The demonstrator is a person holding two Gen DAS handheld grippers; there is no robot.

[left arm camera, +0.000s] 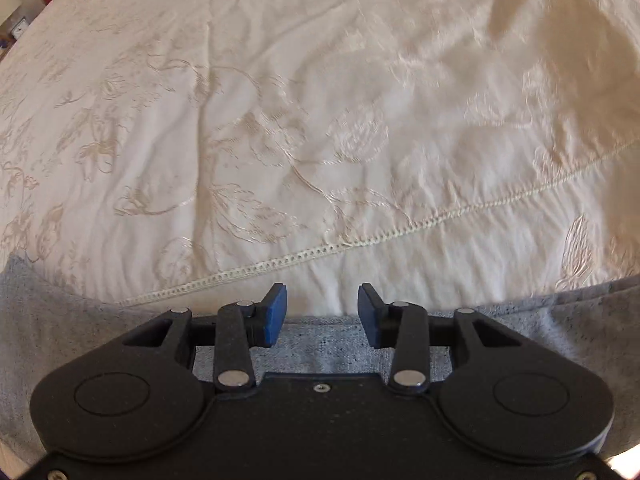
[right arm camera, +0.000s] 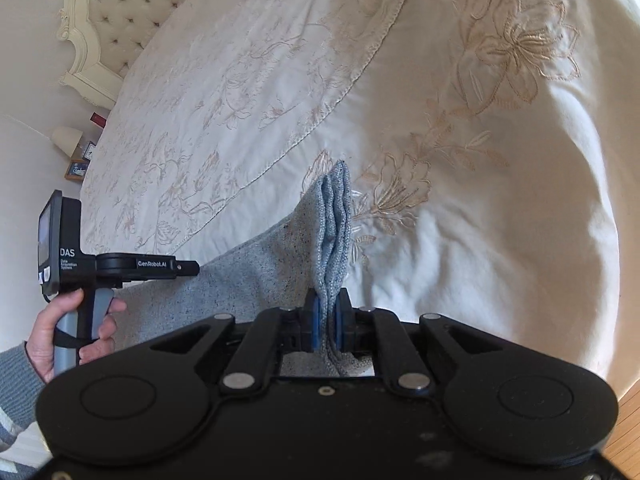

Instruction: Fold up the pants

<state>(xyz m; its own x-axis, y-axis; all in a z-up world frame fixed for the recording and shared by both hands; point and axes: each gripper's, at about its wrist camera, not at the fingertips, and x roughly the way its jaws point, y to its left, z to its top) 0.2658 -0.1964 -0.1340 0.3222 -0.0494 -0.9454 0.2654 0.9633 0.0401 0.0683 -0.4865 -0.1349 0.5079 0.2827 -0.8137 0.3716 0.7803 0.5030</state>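
Cream embroidered bedspread fills both views, grey pants low in frame.
My right gripper is clamped on a bunched pants fold; my left gripper hangs apart over the pants' edge, gripping nothing.

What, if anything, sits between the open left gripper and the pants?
Nothing visible. The left gripper hangs open just above the grey pants, with only bare bedspread beyond. The right gripper is already shut on a bunched edge.
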